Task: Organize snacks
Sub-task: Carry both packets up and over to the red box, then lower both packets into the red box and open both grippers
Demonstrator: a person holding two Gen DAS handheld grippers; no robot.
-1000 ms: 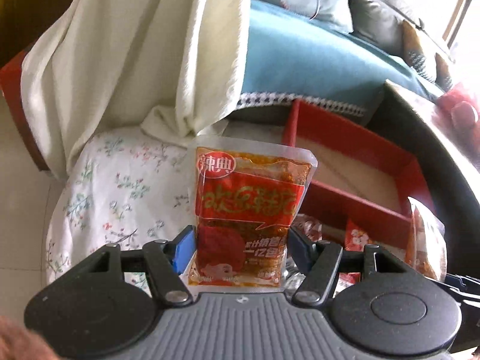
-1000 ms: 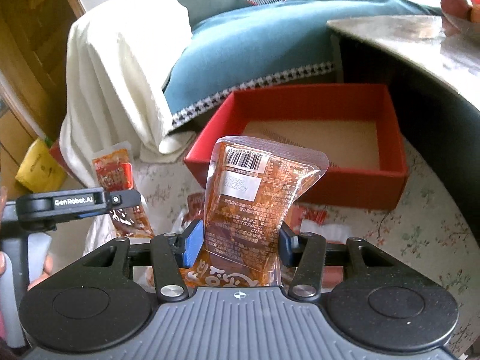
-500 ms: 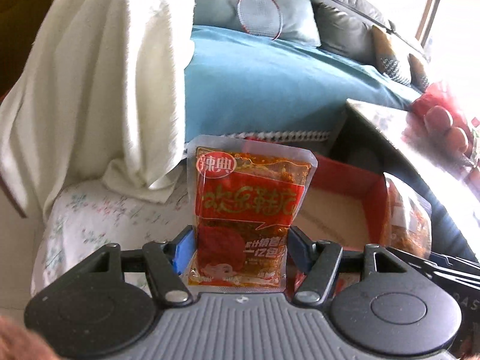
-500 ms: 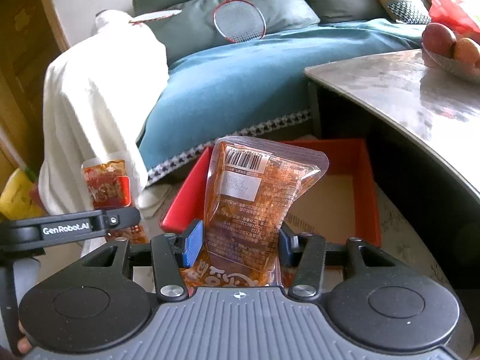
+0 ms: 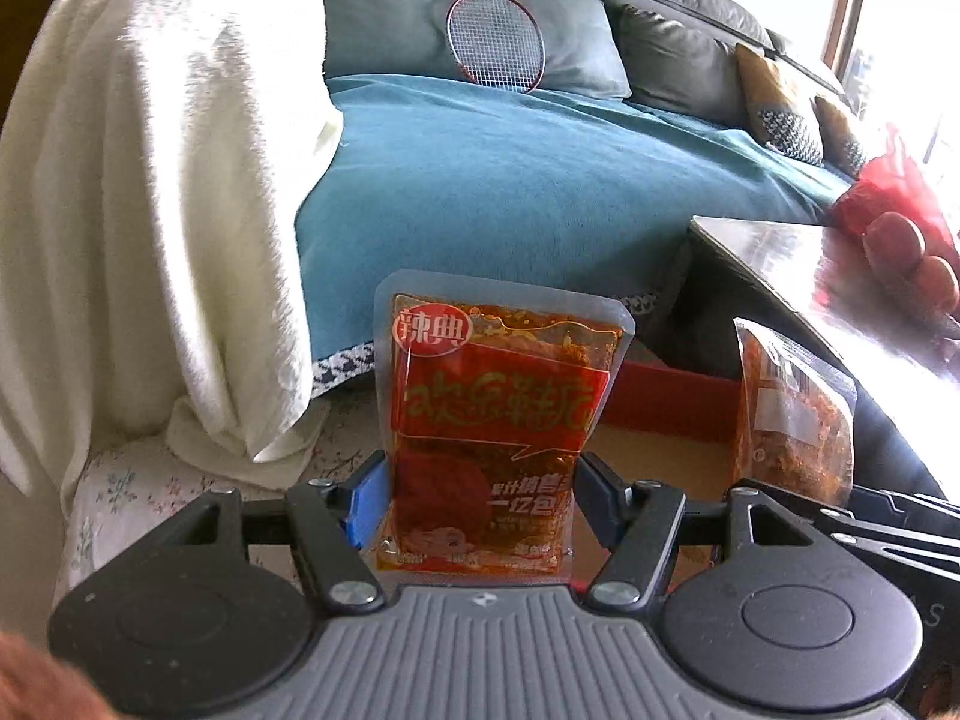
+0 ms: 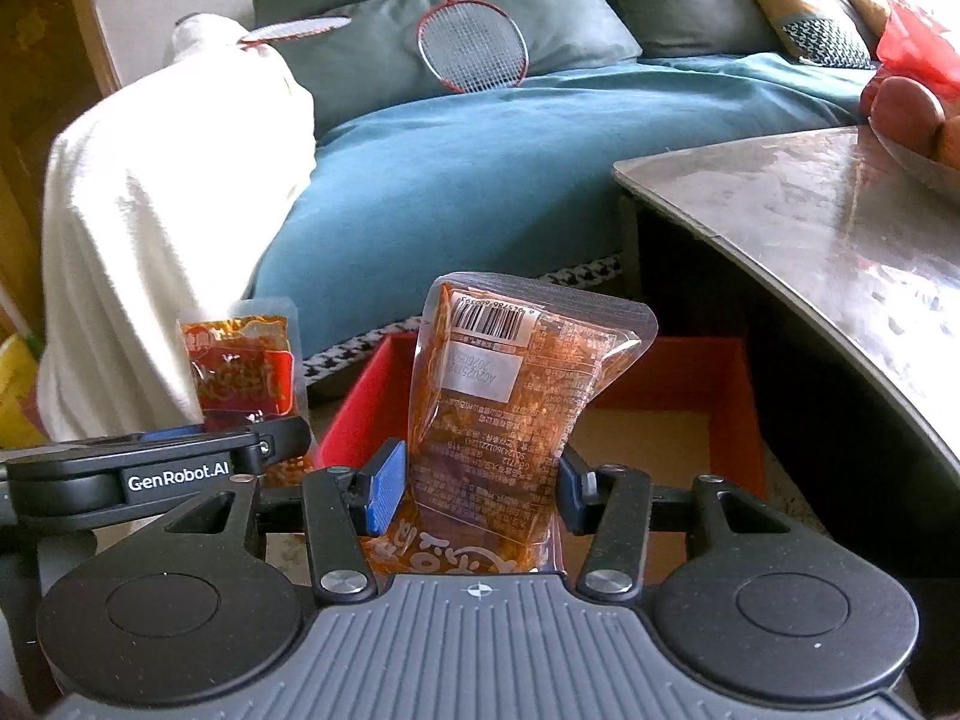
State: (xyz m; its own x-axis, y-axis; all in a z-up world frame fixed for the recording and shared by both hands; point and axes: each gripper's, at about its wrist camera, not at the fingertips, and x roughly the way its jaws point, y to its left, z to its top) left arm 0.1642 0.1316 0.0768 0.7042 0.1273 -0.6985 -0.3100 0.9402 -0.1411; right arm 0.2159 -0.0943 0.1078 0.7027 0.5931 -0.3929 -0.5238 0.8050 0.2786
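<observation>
While both are hanging above the red box (image 6: 672, 372), left gripper (image 5: 480, 495) jaws are clamping an upright red-label snack pouch (image 5: 498, 420), right gripper (image 6: 477, 486) jaws are clamping a barcode-side pouch (image 6: 510, 420), blue sofa (image 6: 480, 180) sitting behind.

Red box (image 6: 672, 360) floor mostly hidden behind barcode pouch (image 6: 516, 420), fruit bowl (image 6: 918, 150) cut by frame edge

Left tongs (image 5: 477, 495) clamped on snack pack (image 5: 492, 426); right tongs (image 6: 477, 483) likewise, barcode pack (image 6: 510, 426) upright.
</observation>
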